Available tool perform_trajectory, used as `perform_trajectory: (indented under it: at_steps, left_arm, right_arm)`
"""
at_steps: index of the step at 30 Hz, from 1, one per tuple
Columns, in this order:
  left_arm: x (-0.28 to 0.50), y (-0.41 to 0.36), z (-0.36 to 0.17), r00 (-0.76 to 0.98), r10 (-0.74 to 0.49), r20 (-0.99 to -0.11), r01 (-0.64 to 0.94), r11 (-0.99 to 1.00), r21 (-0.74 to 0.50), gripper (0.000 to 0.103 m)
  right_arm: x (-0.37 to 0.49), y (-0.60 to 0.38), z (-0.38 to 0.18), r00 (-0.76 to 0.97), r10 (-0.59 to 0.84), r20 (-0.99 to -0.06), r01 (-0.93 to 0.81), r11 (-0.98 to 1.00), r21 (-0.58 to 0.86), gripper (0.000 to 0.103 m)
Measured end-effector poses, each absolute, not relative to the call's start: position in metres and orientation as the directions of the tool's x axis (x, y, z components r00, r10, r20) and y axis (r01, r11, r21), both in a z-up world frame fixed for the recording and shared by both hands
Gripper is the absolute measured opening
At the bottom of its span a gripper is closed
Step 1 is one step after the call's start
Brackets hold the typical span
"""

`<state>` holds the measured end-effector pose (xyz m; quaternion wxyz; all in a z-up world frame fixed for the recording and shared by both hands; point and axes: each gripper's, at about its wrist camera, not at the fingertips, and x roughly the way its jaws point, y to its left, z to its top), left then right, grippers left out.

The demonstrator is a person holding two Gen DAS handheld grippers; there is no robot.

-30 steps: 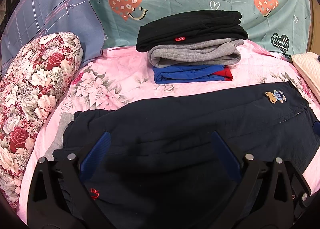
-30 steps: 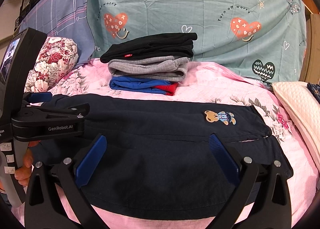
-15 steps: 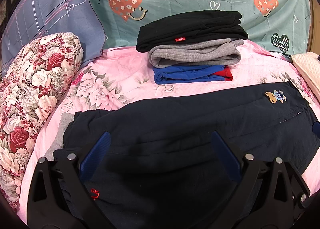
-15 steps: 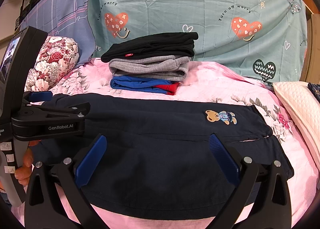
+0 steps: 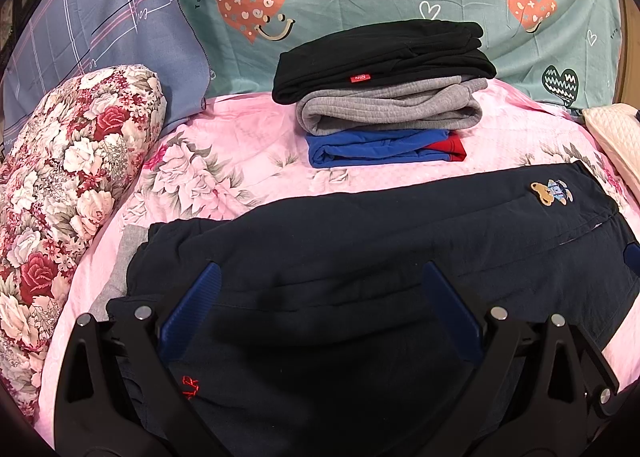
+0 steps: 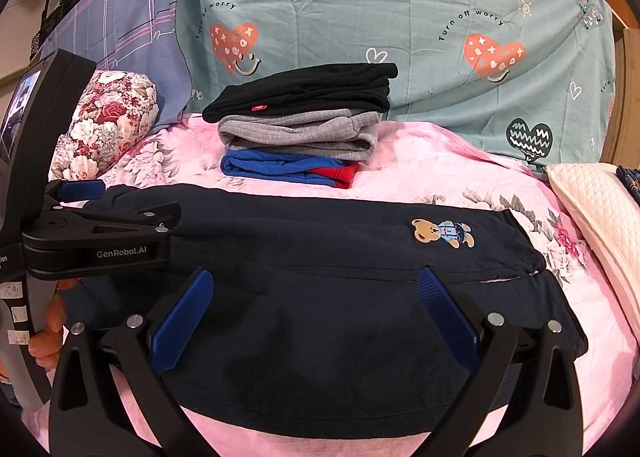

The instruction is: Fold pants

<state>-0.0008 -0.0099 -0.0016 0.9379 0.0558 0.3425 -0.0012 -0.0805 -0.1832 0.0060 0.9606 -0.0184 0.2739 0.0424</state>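
Pants (image 6: 320, 297) lie flat across the pink bedspread (image 6: 440, 177). Left gripper (image 5: 316, 297) and right gripper (image 6: 316, 301) hover wide open, empty; pinching one layer, seemingly likely, skews the fold.

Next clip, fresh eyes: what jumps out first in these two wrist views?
The dark navy pants with a small embroidered teddy bear lie flat across the near side of the pink floral bedsheet, under the open left gripper and open right gripper. Behind them sits a stack of folded black, grey and blue clothes.
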Motion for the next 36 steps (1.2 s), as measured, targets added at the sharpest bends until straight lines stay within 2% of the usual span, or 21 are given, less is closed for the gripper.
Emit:
perform_trajectory:
  at_steps: [6, 11, 16, 19, 20, 24, 27, 32, 33, 34, 35, 36]
  left_arm:
    - [-0.007, -0.007, 0.009, 0.773, 0.024, -0.634, 0.045, 0.995, 0.093, 0.101]
    - [-0.027, 0.011, 0.02, 0.761, -0.022, -0.648, 0.082, 0.995, 0.062, 0.101]
    - [-0.054, 0.056, 0.02, 0.719, -0.052, -0.693, 0.104, 0.994, 0.033, 0.101]
    - [-0.071, 0.095, 0.014, 0.673, -0.09, -0.734, 0.1, 0.995, -0.03, 0.101]
    - [-0.075, 0.103, 0.013, 0.664, -0.1, -0.741, 0.098, 0.994, -0.046, 0.101]
    - [-0.089, 0.131, 0.004, 0.629, -0.089, -0.773, 0.069, 0.996, -0.059, 0.101]
    - [-0.1, 0.147, -0.005, 0.602, -0.052, -0.797, 0.039, 0.999, -0.035, 0.101]
    - [-0.112, 0.172, -0.017, 0.565, -0.075, -0.822, -0.014, 0.995, -0.1, 0.101]
    - [-0.113, 0.178, -0.021, 0.556, -0.085, -0.827, -0.031, 0.992, -0.123, 0.101]
    - [-0.113, 0.183, -0.026, 0.546, -0.098, -0.832, -0.05, 0.988, -0.149, 0.101]
    - [-0.112, 0.188, -0.029, 0.533, -0.117, -0.838, -0.064, 0.982, -0.178, 0.101]
    - [-0.111, 0.191, -0.032, 0.526, -0.132, -0.84, -0.074, 0.977, -0.199, 0.101]
  right_arm:
    - [-0.079, -0.198, 0.02, 0.837, 0.096, -0.538, -0.079, 0.995, 0.055, 0.102]
    - [-0.095, -0.251, 0.044, 0.832, 0.113, -0.544, -0.029, 0.987, 0.161, 0.102]
    - [-0.118, -0.354, 0.035, 0.762, 0.03, -0.647, 0.153, 0.963, 0.224, 0.102]
    - [-0.135, -0.421, 0.012, 0.699, 0.038, -0.714, 0.291, 0.898, 0.332, 0.102]
    - [-0.14, -0.437, 0.004, 0.686, 0.053, -0.725, 0.323, 0.871, 0.37, 0.099]
    - [-0.146, -0.472, -0.029, 0.644, 0.161, -0.748, 0.369, 0.79, 0.489, 0.071]
    - [-0.133, -0.479, -0.048, 0.628, 0.208, -0.75, 0.387, 0.752, 0.533, 0.058]
    - [-0.105, -0.486, -0.059, 0.628, 0.164, -0.76, 0.401, 0.769, 0.498, 0.057]
    - [-0.101, -0.486, -0.06, 0.634, 0.164, -0.756, 0.397, 0.77, 0.5, 0.049]
    - [-0.098, -0.486, -0.06, 0.639, 0.181, -0.747, 0.382, 0.769, 0.512, 0.035]
    - [-0.096, -0.486, -0.063, 0.637, 0.216, -0.74, 0.362, 0.764, 0.534, 0.012]
    - [-0.094, -0.483, -0.064, 0.631, 0.257, -0.732, 0.339, 0.757, 0.558, 0.012]
